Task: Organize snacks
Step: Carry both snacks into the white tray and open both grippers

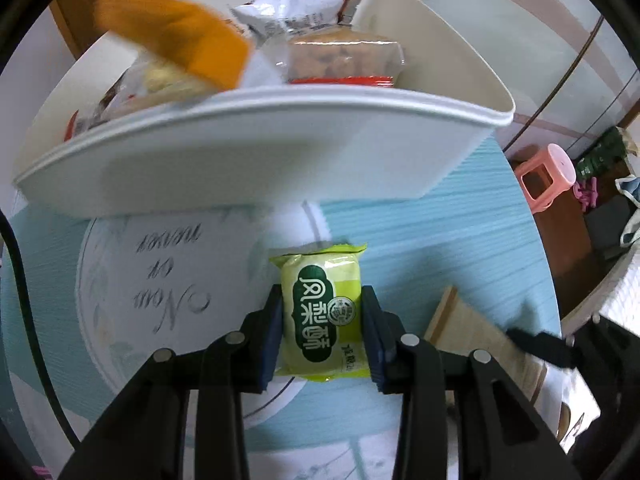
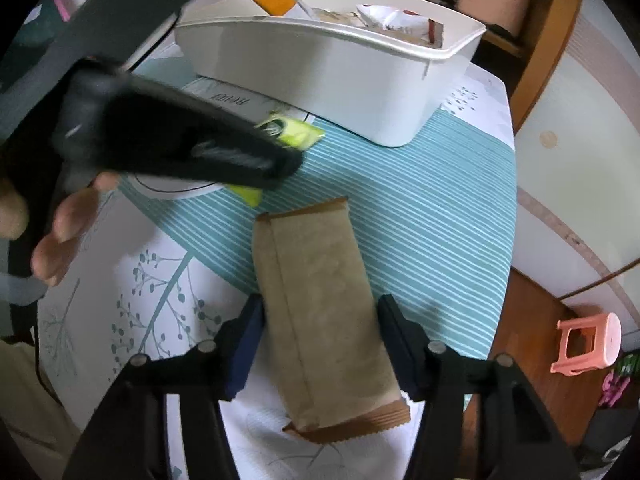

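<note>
Bin (image 2: 360,80) was white, cloth (image 2: 420,208) teal with white stripes, pack (image 1: 322,312) lime green, pouch (image 2: 328,320) plain brown, stool (image 2: 588,344) pink.

Brown packet (image 2: 326,320) between open hand-held gripper (image 2: 322,344) fingers

Table with teal striped cloth (image 2: 420,216) in a dim room.
Printed with white panels of leaf sprigs and script lettering. Beyond the table edge, brown wooden floor (image 2: 528,344) with a pink plastic stool (image 2: 588,344) on it. Pale wall panels (image 2: 576,184) with curved pinkish bands behind; wooden furniture (image 1: 68,28) at the far side.
</note>
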Demonstrator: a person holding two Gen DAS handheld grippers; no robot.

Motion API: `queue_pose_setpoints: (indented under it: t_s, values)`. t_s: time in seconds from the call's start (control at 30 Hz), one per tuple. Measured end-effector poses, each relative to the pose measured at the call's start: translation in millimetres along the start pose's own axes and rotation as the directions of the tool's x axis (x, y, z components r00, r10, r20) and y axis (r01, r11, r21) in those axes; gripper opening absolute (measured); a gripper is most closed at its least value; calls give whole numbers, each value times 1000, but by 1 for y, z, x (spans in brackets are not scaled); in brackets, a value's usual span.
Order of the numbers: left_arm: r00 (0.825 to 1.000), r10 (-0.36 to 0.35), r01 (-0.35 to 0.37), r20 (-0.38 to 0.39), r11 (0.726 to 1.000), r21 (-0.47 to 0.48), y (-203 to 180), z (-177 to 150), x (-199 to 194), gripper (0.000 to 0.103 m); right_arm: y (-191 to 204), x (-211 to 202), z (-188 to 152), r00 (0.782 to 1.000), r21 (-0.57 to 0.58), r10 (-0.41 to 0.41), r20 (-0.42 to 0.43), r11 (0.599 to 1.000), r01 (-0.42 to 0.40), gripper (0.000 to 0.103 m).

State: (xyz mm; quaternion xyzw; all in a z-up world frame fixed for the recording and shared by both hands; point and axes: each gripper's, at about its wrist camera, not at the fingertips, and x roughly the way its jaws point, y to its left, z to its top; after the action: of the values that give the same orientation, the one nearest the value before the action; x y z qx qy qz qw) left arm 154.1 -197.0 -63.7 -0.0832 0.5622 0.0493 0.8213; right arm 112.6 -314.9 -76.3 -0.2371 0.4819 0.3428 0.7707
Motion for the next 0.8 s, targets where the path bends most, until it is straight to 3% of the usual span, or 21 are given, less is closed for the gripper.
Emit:
queue_pose_setpoints:
  t_s: [0.17,0.4,0.53,0.8]
  values:
    - [999,-19,18,31,1000,25,17,-15,-28,35,4,-19,-2,999,58,-9,51,998,6,57]
    - [996,-41,38,81,999,35,47,-3,-77,35,22,-56,15,988,116,-3,154,993,-15,57]
    - [993,-15,11,115,999,36,53,5,-90,35,29,-69,44,982,106,5,191,994,-26,57]
    - [979,14,-20,203,999,27,84,60,-123,35,34,-68,118,980,95,7,199,995,-27,57]
